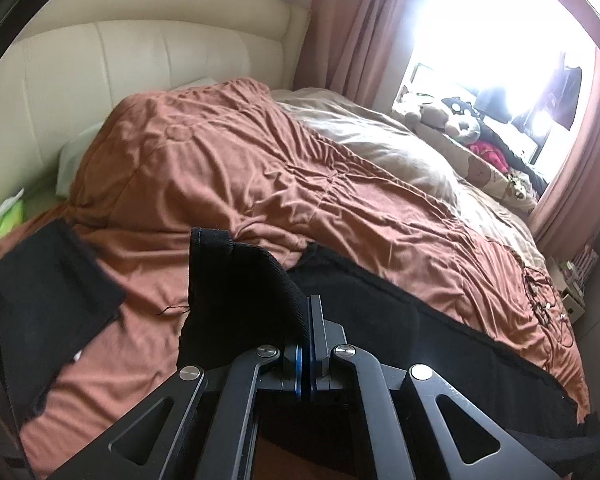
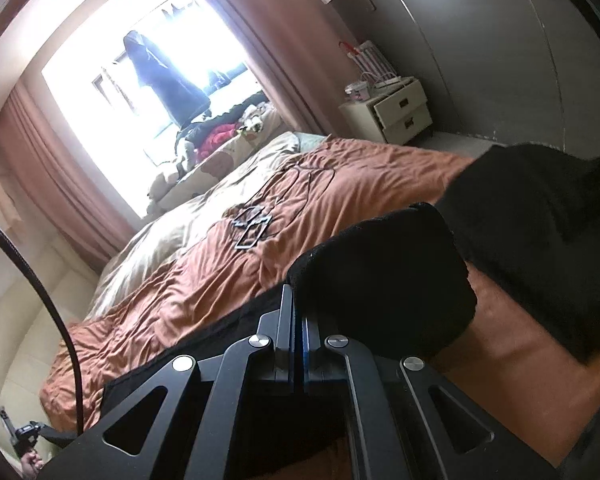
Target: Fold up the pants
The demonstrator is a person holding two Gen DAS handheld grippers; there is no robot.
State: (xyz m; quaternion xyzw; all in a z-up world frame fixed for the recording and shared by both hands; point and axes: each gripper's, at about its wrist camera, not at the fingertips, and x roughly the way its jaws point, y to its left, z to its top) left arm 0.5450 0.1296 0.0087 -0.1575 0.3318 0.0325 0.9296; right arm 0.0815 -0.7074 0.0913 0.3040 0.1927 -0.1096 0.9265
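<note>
Black pants (image 1: 440, 332) lie stretched over a brown duvet (image 1: 240, 168) on a bed. My left gripper (image 1: 309, 308) is shut on one end of the black cloth, which stands up as a flap (image 1: 236, 280) over the left finger. Another black part of the pants (image 1: 48, 296) lies at the far left. In the right wrist view my right gripper (image 2: 297, 300) is shut on a bunched fold of the pants (image 2: 384, 272), lifted off the duvet (image 2: 220, 280). More black cloth (image 2: 540, 232) hangs at the right.
A cream headboard (image 1: 148, 52) stands behind the bed and a green tissue pack (image 1: 8, 220) lies beside it. Stuffed toys (image 1: 452, 120) crowd the bright window sill between pink curtains (image 1: 352, 20). A white nightstand (image 2: 392, 112) stands past the bed. A thin cable (image 2: 256, 220) lies on the duvet.
</note>
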